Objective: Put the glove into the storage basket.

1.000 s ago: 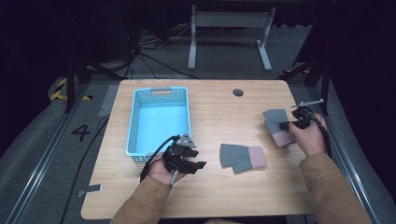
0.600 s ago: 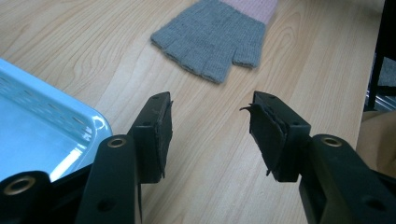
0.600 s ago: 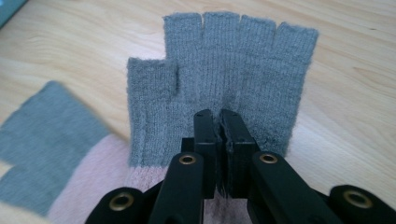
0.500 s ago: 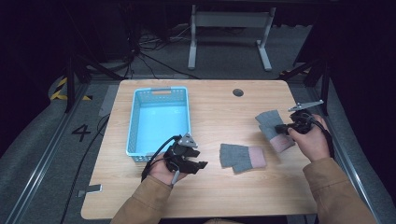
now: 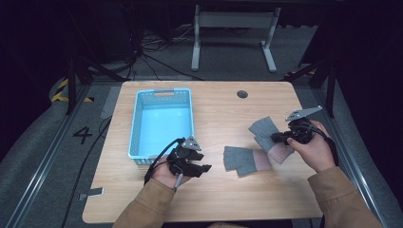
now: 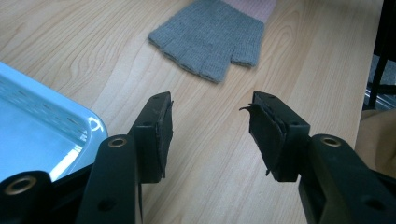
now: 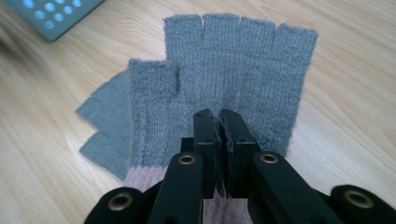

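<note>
- The right gripper [image 5: 278,137] sits at the right side of the wooden desk [image 5: 218,109], its jaws pressed together on a grey fingerless glove [image 5: 264,129] with a pink cuff.
- In the right gripper view, the two black jaws meet with hardly a gap between them, pinching the knit of that glove [image 7: 224,84] near its middle, just above the pink cuff.
- The pinched glove spreads its short finger stubs away from the jaws; another grey piece of knit [image 7: 105,126] peeks out from beneath it on the left.
- The left gripper [image 5: 202,167] rests low over the desk near the front edge, its jaws standing wide apart and holding nothing.
- In the left gripper view, bare wood shows between the open jaws, and worn padding hangs frayed on the right-hand jaw.
- A second grey glove [image 5: 240,160] lies flat on the desk between the two grippers, apart from the left gripper's jaws; in the left gripper view this glove [image 6: 208,39] lies ahead of them, finger stubs toward the camera.
- A light blue basket [image 5: 138,123] stands on the left half of the desk, just beside the left gripper; its corner [image 6: 88,123] edges into the left gripper view.
</note>
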{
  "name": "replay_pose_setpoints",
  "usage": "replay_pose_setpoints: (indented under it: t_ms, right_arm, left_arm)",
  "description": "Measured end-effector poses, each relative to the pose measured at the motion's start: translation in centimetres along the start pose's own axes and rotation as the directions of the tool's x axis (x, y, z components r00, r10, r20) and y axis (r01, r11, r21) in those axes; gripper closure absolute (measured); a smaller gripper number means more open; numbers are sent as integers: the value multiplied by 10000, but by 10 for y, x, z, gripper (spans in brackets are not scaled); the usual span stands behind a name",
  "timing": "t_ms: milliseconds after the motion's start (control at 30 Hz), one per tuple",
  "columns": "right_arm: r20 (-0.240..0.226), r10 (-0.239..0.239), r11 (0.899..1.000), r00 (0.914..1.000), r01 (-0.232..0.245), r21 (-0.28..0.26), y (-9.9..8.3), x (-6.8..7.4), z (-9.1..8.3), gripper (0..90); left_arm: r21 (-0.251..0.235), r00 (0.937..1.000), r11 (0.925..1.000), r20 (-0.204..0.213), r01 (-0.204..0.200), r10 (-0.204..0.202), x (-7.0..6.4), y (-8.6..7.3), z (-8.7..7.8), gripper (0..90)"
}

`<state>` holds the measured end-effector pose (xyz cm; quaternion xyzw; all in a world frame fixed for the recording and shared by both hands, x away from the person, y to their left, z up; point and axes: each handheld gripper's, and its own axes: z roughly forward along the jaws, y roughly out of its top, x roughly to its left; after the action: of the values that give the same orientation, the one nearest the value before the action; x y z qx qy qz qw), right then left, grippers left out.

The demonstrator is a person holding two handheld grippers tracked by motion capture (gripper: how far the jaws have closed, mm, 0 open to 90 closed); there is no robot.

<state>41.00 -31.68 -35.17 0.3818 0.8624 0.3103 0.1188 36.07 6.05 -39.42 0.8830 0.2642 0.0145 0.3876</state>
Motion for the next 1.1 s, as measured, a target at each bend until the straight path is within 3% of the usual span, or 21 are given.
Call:
replay_pose_setpoints:
  t_ms: [233, 333, 533, 833, 1100]
  right_arm:
    - [-538, -496, 9988, 9973, 496, -9, -4, 16, 3, 864]
    - [-824, -804, 9967, 9933, 809, 25, -7, 23, 8, 862]
    - [-1347, -880, 9961, 9870, 885, -24, -17, 34, 21, 863]
    - [-1507, -1302, 9897, 9800, 1377, 403, -19, 44, 30, 862]
    - [-1808, -1776, 9782, 9673, 1937, 754, -23, 55, 41, 862]
  left_arm:
    - [40, 10000, 10000, 23, -24, 24, -1, 0, 1, 502]
    - [98, 9998, 9999, 183, -75, 73, -2, 0, 1, 547]
    - [74, 9997, 10000, 247, -29, 27, -4, 1, 3, 557]
    - [-37, 9988, 10000, 482, 22, -21, -6, 2, 7, 530]
    - [-329, 9999, 9994, -30, -113, 112, -9, 3, 12, 589]
